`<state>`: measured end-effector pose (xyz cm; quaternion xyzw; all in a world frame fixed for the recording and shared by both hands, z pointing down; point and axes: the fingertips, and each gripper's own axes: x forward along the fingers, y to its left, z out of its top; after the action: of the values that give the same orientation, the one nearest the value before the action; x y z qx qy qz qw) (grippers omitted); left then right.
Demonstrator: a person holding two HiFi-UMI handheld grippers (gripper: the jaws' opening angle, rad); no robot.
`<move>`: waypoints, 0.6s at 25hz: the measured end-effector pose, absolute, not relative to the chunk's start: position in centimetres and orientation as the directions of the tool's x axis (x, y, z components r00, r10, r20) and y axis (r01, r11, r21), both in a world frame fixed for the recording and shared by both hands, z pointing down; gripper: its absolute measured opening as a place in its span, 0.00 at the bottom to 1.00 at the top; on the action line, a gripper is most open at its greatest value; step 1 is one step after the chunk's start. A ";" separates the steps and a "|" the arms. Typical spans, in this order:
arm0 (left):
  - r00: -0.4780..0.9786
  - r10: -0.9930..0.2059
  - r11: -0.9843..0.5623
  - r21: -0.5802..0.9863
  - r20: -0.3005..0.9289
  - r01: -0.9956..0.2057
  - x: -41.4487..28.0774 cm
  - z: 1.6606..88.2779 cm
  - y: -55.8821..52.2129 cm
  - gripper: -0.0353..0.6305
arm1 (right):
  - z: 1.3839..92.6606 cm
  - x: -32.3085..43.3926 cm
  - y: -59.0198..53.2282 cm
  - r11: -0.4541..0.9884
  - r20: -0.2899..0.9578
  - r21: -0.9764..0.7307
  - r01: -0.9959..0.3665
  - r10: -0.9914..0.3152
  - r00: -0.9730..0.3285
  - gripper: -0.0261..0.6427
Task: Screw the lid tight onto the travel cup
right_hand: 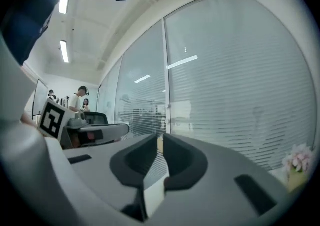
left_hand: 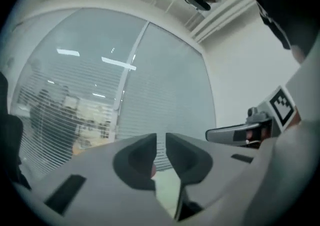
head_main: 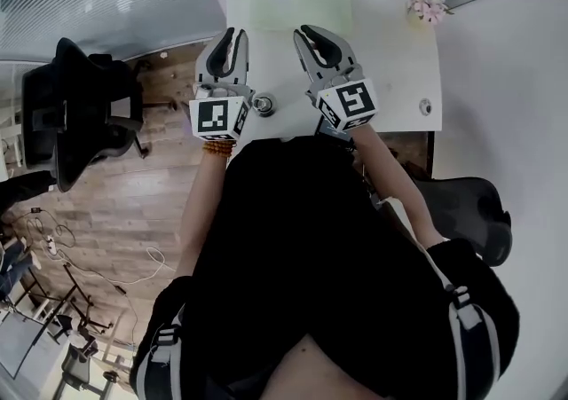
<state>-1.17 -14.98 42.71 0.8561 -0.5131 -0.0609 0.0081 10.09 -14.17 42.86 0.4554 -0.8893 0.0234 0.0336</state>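
Seen from above in the head view, a small round metal cup [head_main: 263,105] stands near the front edge of the white table [head_main: 390,61], in the gap below my two grippers. Another small round grey thing [head_main: 425,106] lies toward the table's right edge; I cannot tell whether it is the lid. My left gripper [head_main: 234,35] [left_hand: 161,137] and right gripper [head_main: 304,32] [right_hand: 161,139] are held up side by side and level, pointing at a glass wall with blinds. Each has its jaws drawn almost together with nothing between them.
A pot of pink flowers [head_main: 427,3] stands at the table's far right corner. Black office chairs stand to the left [head_main: 80,114] and right [head_main: 470,203]. The floor is wood. People [right_hand: 80,97] stand far off behind the glass.
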 end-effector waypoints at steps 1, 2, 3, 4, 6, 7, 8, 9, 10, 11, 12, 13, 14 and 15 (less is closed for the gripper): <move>0.429 -0.898 -0.435 0.053 -0.096 -0.899 -1.2 42.8 -14.9 0.14 | 43.1 10.1 -14.2 0.563 0.083 -0.025 -0.826 -0.822 -0.563 0.07; 0.406 -0.909 -0.410 0.039 -0.093 -0.911 -1.2 43.0 -14.6 0.11 | 43.5 10.0 -14.1 0.547 0.092 -0.032 -0.837 -0.832 -0.547 0.05; 0.389 -0.917 -0.393 0.029 -0.088 -0.919 -1.1 43.2 -14.3 0.09 | 43.9 9.9 -14.0 0.535 0.105 -0.026 -0.844 -0.838 -0.535 0.04; 0.378 -0.922 -0.381 0.019 -0.079 -0.924 -1.1 43.5 -14.0 0.08 | 44.4 9.8 -13.8 0.529 0.117 -0.010 -0.849 -0.842 -0.526 0.04; 0.378 -0.924 -0.379 0.002 -0.056 -0.925 -0.8 44.0 -13.5 0.08 | 45.1 9.6 -13.2 0.530 0.138 0.009 -0.848 -0.841 -0.524 0.04; 0.382 -0.923 -0.382 -0.002 -0.044 -0.924 -0.8 44.3 -13.4 0.08 | 45.4 9.5 -12.9 0.533 0.146 0.008 -0.846 -0.838 -0.526 0.04; 0.382 -0.924 -0.382 -0.004 -0.032 -0.924 -0.9 44.6 -13.3 0.08 | 45.7 9.5 -12.7 0.536 0.155 0.008 -0.844 -0.835 -0.528 0.04; 0.378 -0.926 -0.378 -0.004 -0.023 -0.926 -1.1 44.9 -13.2 0.08 | 46.0 9.5 -12.5 0.539 0.164 0.010 -0.842 -0.832 -0.530 0.04; 0.372 -0.928 -0.372 -0.004 -0.016 -0.928 -1.3 45.2 -13.2 0.08 | 46.3 9.5 -12.4 0.541 0.171 0.012 -0.841 -0.830 -0.531 0.04; 0.368 -0.930 -0.368 -0.004 -0.013 -0.930 -1.5 45.3 -13.1 0.08 | 46.6 9.4 -12.3 0.544 0.177 0.014 -0.839 -0.827 -0.533 0.04; 0.369 -0.929 -0.369 -0.005 -0.010 -0.929 -1.6 45.4 -13.1 0.08 | 46.8 9.3 -12.1 0.548 0.181 0.015 -0.836 -0.824 -0.537 0.04; 0.373 -0.928 -0.373 -0.005 -0.008 -0.928 -1.7 45.5 -12.9 0.08 | 46.9 9.1 -12.0 0.552 0.184 0.015 -0.834 -0.821 -0.540 0.04; 0.377 -0.926 -0.377 -0.006 -0.004 -0.926 -1.7 45.7 -12.8 0.08 | 47.0 8.9 -11.8 0.555 0.186 0.017 -0.831 -0.819 -0.543 0.04; 0.381 -0.925 -0.381 -0.009 0.000 -0.925 -1.8 45.8 -12.6 0.08 | 47.1 8.7 -11.7 0.557 0.188 0.019 -0.830 -0.818 -0.544 0.04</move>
<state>-1.75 -12.63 45.82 0.8309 -0.5564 0.0027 -0.0037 8.74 -11.71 47.12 0.4692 -0.8780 0.0360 0.0880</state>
